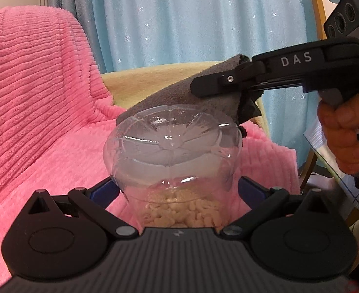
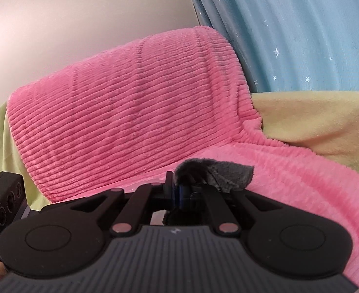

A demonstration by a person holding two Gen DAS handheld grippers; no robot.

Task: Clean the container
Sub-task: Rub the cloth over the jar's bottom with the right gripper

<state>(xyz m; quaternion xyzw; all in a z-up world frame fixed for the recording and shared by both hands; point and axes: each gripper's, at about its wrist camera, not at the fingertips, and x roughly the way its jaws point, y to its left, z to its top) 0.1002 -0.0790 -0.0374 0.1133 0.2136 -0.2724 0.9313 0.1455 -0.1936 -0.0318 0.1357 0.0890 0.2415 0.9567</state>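
A clear plastic container (image 1: 172, 151) lies tipped with its moulded base facing away from me, pale nut-like pieces (image 1: 186, 213) gathered near its neck. My left gripper (image 1: 179, 190) is shut on its lower body, one blue pad on each side. From the right comes my right gripper (image 1: 204, 90), held by a hand (image 1: 343, 127), shut on a grey cloth (image 1: 179, 95) that rests against the container's far base. In the right wrist view the grey cloth (image 2: 218, 171) bunches between the closed fingers of that gripper (image 2: 179, 188).
A pink ribbed blanket (image 1: 37, 102) covers a seat and its backrest, with a yellow cover (image 2: 321, 122) beside it. Blue star-print curtains (image 1: 191, 19) hang behind. A wooden chair frame (image 1: 316, 7) stands at the right edge.
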